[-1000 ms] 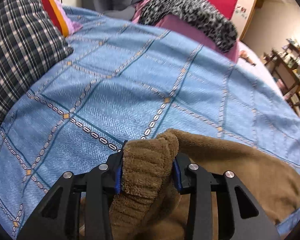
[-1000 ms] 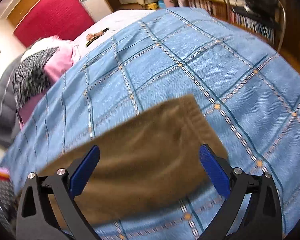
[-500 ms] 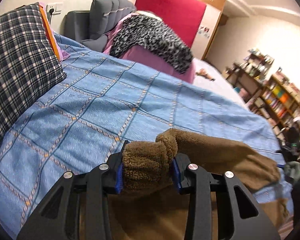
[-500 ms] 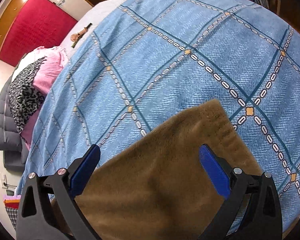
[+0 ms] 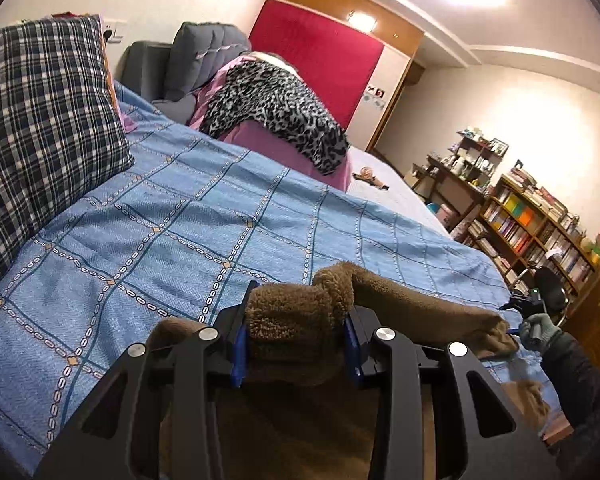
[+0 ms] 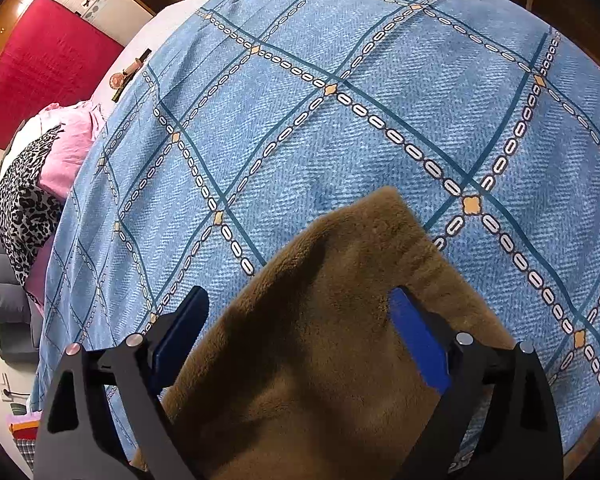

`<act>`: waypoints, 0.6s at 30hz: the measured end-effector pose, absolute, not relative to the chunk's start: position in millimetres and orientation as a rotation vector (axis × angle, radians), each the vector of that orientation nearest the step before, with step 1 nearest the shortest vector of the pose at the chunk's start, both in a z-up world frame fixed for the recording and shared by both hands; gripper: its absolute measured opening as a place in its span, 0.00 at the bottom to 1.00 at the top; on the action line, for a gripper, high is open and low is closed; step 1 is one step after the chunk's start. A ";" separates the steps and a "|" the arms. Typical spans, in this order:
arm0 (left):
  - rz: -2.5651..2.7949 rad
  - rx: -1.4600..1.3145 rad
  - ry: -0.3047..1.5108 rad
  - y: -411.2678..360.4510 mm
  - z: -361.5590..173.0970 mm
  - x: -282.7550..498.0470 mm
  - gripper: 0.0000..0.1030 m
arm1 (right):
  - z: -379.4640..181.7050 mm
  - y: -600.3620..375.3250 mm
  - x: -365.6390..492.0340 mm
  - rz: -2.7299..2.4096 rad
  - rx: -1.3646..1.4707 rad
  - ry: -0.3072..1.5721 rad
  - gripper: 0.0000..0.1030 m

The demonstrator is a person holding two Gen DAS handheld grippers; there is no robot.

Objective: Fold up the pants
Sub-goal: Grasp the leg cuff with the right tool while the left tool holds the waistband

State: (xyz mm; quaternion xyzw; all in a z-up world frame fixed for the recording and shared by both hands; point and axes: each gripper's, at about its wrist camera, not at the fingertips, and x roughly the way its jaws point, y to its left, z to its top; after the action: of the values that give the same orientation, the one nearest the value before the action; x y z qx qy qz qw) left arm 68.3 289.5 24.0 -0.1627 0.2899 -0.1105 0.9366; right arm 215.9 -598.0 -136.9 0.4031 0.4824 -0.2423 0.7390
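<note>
The brown fleece pants (image 5: 420, 308) lie on the blue patterned bedspread (image 5: 180, 232). My left gripper (image 5: 296, 336) is shut on a bunched fold of the pants and holds it above the bed. In the right wrist view the far end of the pants (image 6: 340, 320) sits between the fingers of my right gripper (image 6: 300, 320), which is open around the cloth. The right gripper also shows in the left wrist view (image 5: 520, 308), held by a gloved hand at the pants' far end.
A plaid pillow (image 5: 40, 128) lies at the left. A leopard-print cloth over pink bedding (image 5: 272, 108) sits at the head of the bed. Bookshelves (image 5: 540, 220) stand beyond the bed's right edge. A small object (image 6: 128, 74) lies on the white sheet.
My left gripper has lifted and tilted up with the fold in it. My right gripper has moved forward over the pants' end and its jaws have narrowed around the cloth.
</note>
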 end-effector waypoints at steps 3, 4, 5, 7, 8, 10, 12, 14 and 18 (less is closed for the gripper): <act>-0.219 -0.351 0.567 299.3 26.2 51.2 0.36 | -139.7 -597.5 217.8 -0.538 0.894 1.073 0.83; -0.213 -0.359 0.563 302.7 25.9 45.4 0.36 | -140.6 -596.5 218.1 -0.538 0.898 1.077 0.83; -0.208 -0.365 0.561 305.8 25.0 42.0 0.36 | -141.4 -595.5 219.6 -0.536 0.903 1.081 0.83; -0.194 -0.384 0.555 313.9 22.1 31.0 0.36 | -142.5 -591.4 222.1 -0.531 0.913 1.091 0.83; -0.188 -0.393 0.554 317.2 20.7 27.0 0.36 | -142.4 -588.1 224.8 -0.528 0.911 1.101 0.83; -0.185 -0.412 0.546 322.9 19.2 17.4 0.36 | -143.7 -579.2 234.3 -0.522 0.875 1.136 0.83; -0.187 -0.419 0.541 323.9 17.7 8.4 0.36 | -148.8 -568.0 247.8 -0.534 0.801 1.185 0.83; -0.190 -0.416 0.540 323.6 15.9 1.9 0.36 | -155.6 -559.4 257.5 -0.567 0.719 1.227 0.84; -0.183 -0.433 0.550 326.2 7.7 -3.2 0.36 | -164.9 -539.1 275.1 -0.659 0.545 1.289 0.84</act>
State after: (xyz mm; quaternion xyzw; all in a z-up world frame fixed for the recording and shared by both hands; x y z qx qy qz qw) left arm -3.2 326.2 7.7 -0.2120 0.2691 -0.0893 0.9352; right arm 275.1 -539.1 -164.9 0.2460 0.5823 -0.2976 0.7155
